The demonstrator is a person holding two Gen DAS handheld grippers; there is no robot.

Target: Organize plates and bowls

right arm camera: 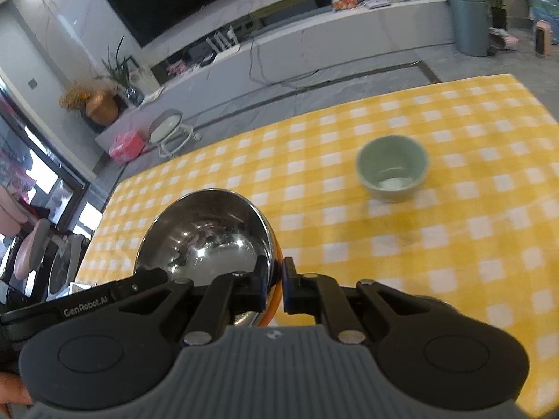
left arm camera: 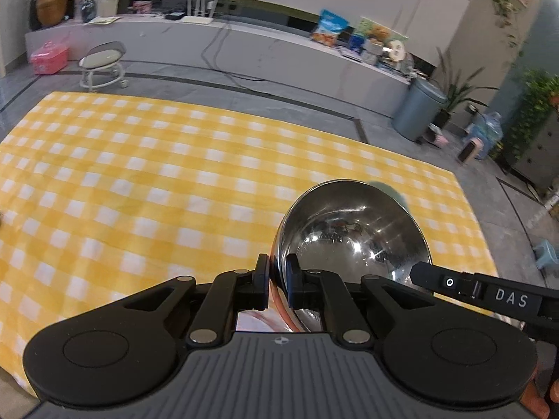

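Note:
A shiny steel bowl [left arm camera: 353,234] with an orange outside is held above the yellow checked tablecloth [left arm camera: 139,181]. My left gripper [left arm camera: 277,272] is shut on its left rim. My right gripper [right arm camera: 277,277] is shut on its right rim; the steel bowl [right arm camera: 206,234] fills the lower left of the right wrist view. The right gripper's finger [left arm camera: 471,288] reaches in from the right in the left wrist view. A small green bowl [right arm camera: 393,167] stands upright on the cloth [right arm camera: 454,209], ahead and to the right. Its edge [left arm camera: 387,188] peeks out behind the steel bowl.
Beyond the table's far edge are a low white TV bench [left arm camera: 244,45] with snack bags, a rolling stool [left arm camera: 103,66], a pink box [left arm camera: 49,57] and a grey bin [left arm camera: 417,108]. Potted plants [left arm camera: 538,104] stand at the right.

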